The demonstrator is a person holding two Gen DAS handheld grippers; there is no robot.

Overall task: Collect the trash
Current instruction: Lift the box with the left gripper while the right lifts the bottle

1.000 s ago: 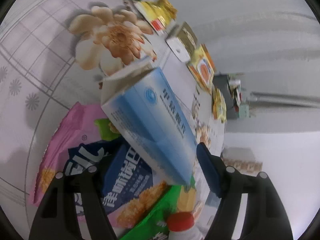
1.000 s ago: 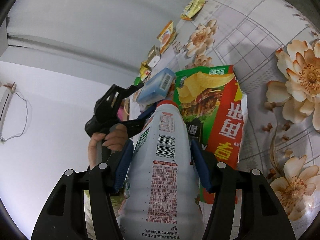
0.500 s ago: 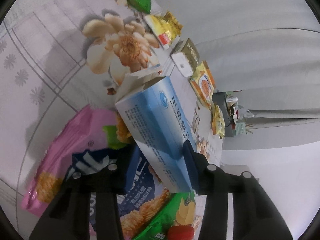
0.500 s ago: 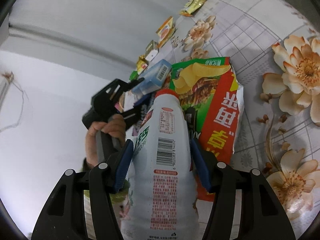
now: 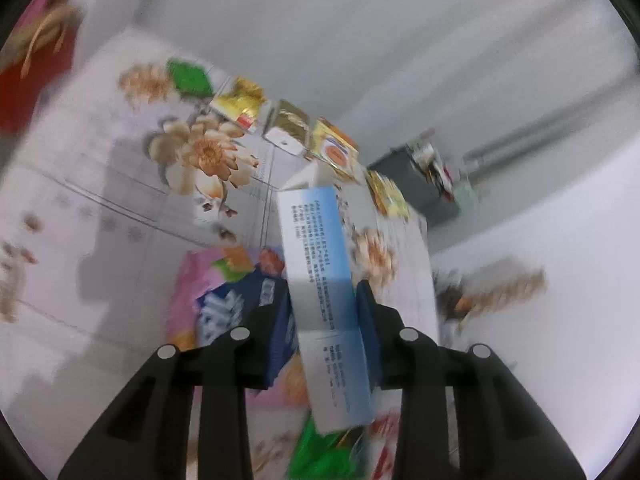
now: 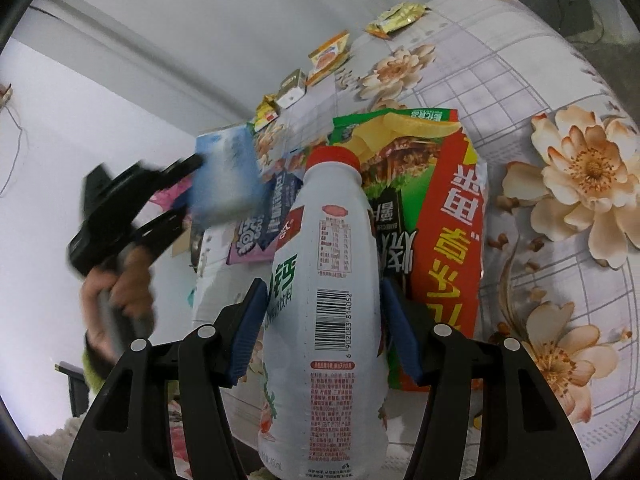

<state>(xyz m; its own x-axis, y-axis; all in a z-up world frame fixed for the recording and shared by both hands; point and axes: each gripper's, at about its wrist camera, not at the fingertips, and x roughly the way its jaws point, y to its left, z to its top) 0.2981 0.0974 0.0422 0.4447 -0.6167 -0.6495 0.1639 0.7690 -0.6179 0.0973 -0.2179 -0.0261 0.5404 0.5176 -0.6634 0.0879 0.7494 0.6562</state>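
Observation:
My left gripper [image 5: 325,314] is shut on a blue and white carton [image 5: 320,280] and holds it above the flowered tablecloth [image 5: 100,208]. The same carton [image 6: 226,176] shows blurred at the left of the right wrist view, in the left gripper [image 6: 176,188]. My right gripper [image 6: 322,320] is shut on a white plastic bottle with a red cap [image 6: 326,280], held over a red and green chip bag [image 6: 440,208]. A pink snack bag [image 5: 192,280] and a blue snack bag [image 5: 236,308] lie under the carton.
Small wrappers line the table's far edge: a green one [image 5: 190,76], a gold one [image 5: 240,104], a small box [image 5: 288,132], an orange packet [image 5: 334,148]. A dark bin [image 5: 416,184] stands past the table. A white wall runs behind.
The left gripper has lifted and swung the carton, turning it more upright; its view now tilts toward the wall. The right gripper still holds the bottle, almost unmoved.

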